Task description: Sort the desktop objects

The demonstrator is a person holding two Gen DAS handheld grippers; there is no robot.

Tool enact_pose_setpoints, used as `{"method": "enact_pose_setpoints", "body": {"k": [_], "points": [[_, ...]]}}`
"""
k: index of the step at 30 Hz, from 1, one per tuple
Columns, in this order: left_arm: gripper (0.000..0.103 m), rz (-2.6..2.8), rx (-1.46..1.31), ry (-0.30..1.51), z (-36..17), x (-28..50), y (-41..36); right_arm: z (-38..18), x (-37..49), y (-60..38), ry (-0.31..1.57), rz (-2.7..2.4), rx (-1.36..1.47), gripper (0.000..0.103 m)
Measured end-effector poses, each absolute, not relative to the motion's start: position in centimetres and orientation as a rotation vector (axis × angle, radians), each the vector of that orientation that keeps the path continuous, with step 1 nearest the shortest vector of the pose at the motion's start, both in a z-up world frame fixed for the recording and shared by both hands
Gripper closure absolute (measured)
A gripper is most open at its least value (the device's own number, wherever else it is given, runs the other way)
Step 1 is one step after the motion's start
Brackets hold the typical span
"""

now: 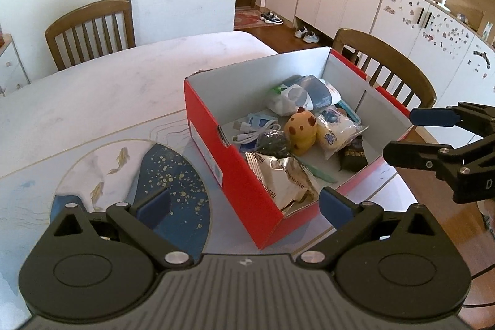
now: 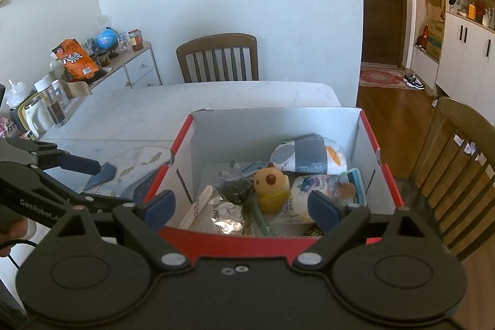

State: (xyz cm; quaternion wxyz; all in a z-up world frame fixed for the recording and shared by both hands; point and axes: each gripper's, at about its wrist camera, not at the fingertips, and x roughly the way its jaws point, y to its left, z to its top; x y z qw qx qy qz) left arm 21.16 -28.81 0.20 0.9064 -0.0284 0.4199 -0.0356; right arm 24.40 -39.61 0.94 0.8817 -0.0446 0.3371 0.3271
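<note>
Hovering with jaws spread and empty, the left gripper [image 1: 244,203] and right gripper [image 2: 241,204] flank the red box [image 1: 235,175] on the table [image 1: 108,88], its yellow toy [image 1: 301,130] and snack packets [image 1: 287,178] already inside, so sorting looks nearly finished and next means checking for strays.

Matt cardboard box [image 1: 247,175], crinkled glossy, seemingly foil packet [image 1: 284,178].
</note>
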Motion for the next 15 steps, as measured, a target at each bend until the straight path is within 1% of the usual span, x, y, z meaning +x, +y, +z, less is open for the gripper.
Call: {"method": "enact_pose_setpoints", "body": {"k": [15], "points": [[0.001,-0.079,-0.078,0.87,-0.19,20.74,-28.38,0.45,23.85,-39.4,0.731,0.666,-0.077,0.01]]}}
